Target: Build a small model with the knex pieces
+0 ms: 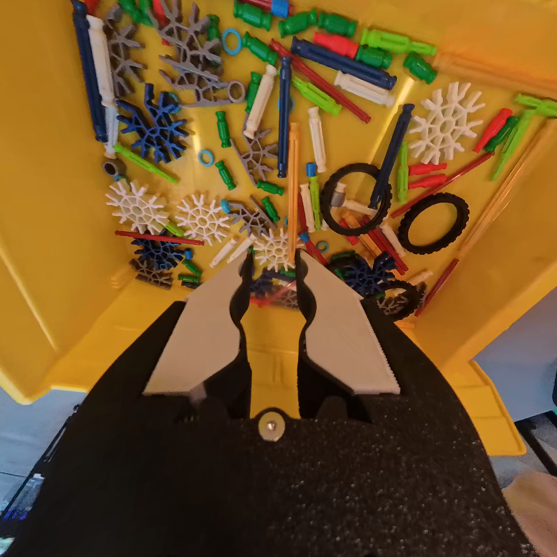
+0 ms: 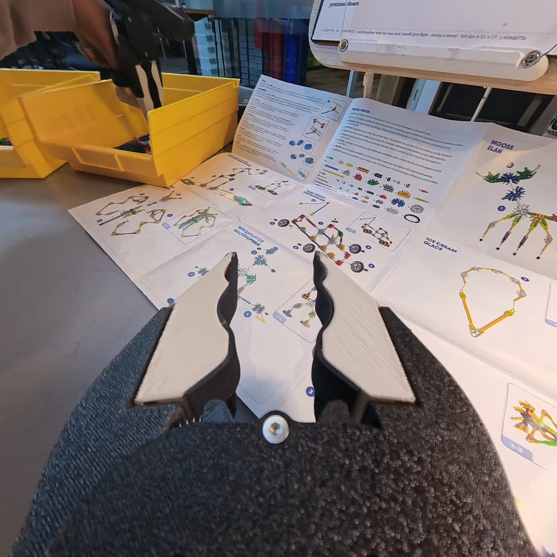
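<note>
My left gripper (image 1: pixel 273 256) reaches down into a yellow bin (image 1: pixel 45 211) full of loose construction pieces. Its fingertips close on the two sides of a white snowflake-shaped connector (image 1: pixel 272 250), which rests on the pile. A long orange rod (image 1: pixel 293 187) lies across that connector and ends by my right fingertip (image 1: pixel 301 262). A blue connector and a red rod lie under the jaws. My right gripper (image 2: pixel 275 259) is open and empty, hovering over a large unfolded instruction sheet (image 2: pixel 301 217) on the grey table. The left gripper also shows in the right wrist view (image 2: pixel 144 90), dipped into the bin (image 2: pixel 187 126).
The bin holds white connectors (image 1: pixel 445 123), blue connectors (image 1: pixel 156 129), grey connectors (image 1: pixel 187 39), black tyres (image 1: pixel 434 223), and green, red, white and dark blue rods. A second yellow bin (image 2: pixel 18 156) stands behind the first. A wooden board with a paper sheet (image 2: pixel 437 36) overhangs at the upper right. The grippers' ends are close to 50 cm from one another.
</note>
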